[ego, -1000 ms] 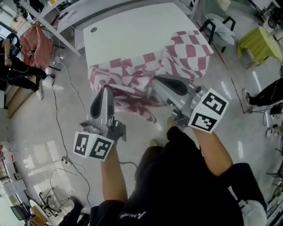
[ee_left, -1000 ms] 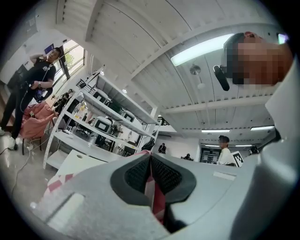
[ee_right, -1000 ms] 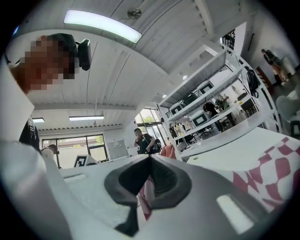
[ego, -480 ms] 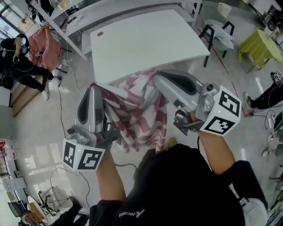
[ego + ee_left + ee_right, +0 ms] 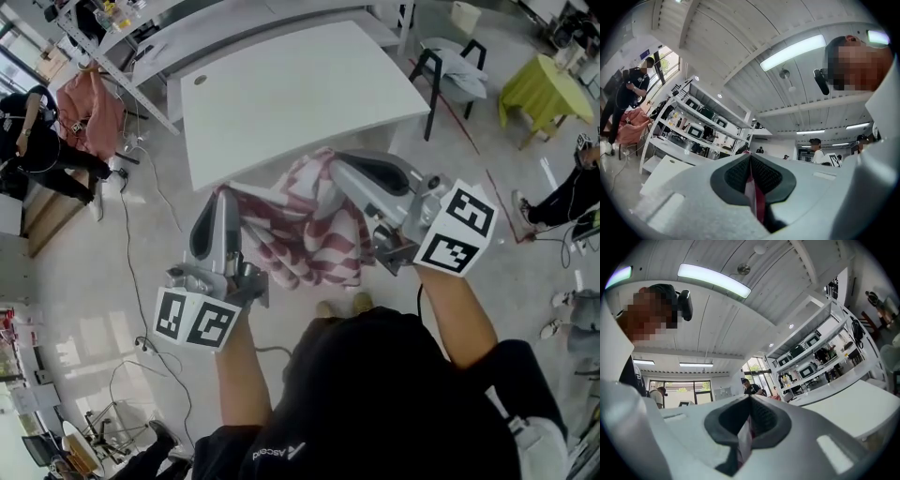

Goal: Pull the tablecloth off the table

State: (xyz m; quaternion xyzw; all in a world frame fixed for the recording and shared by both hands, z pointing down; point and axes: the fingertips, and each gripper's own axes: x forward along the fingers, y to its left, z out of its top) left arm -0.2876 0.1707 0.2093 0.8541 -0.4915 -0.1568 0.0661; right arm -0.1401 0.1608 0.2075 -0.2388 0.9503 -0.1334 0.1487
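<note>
Left gripper (image 5: pixel 223 197): clenched on one edge of the tablecloth (image 5: pixel 305 234). In the left gripper view its jaws are pressed together, and a thin red and white strip of the fabric is pinched between the dark pads.

Tablecloth: red and white checked and bunched into folds. It hangs in the air between the two grippers, in front of the near edge of the table (image 5: pixel 291 94). The lower folds drop toward the floor, above the person's shoes (image 5: pixel 342 305). No part of the fabric appears to lie on the table top.

Table: in the head view the white top is bare, except for a small round cap (image 5: pixel 199 80) near the far left corner.

Right gripper (image 5: pixel 330 167): also closed tight on the cloth, at its other upper edge. In the right gripper view a fold of the fabric is caught between the pads, and there is no gap between the jaws.

Done: in my judgement the pulling itself is finished, because the cloth is free of the table and both grippers carry it.

Left: very little, perhaps only to bring the cloth away or put it down. The task does not say where it should go.
</note>
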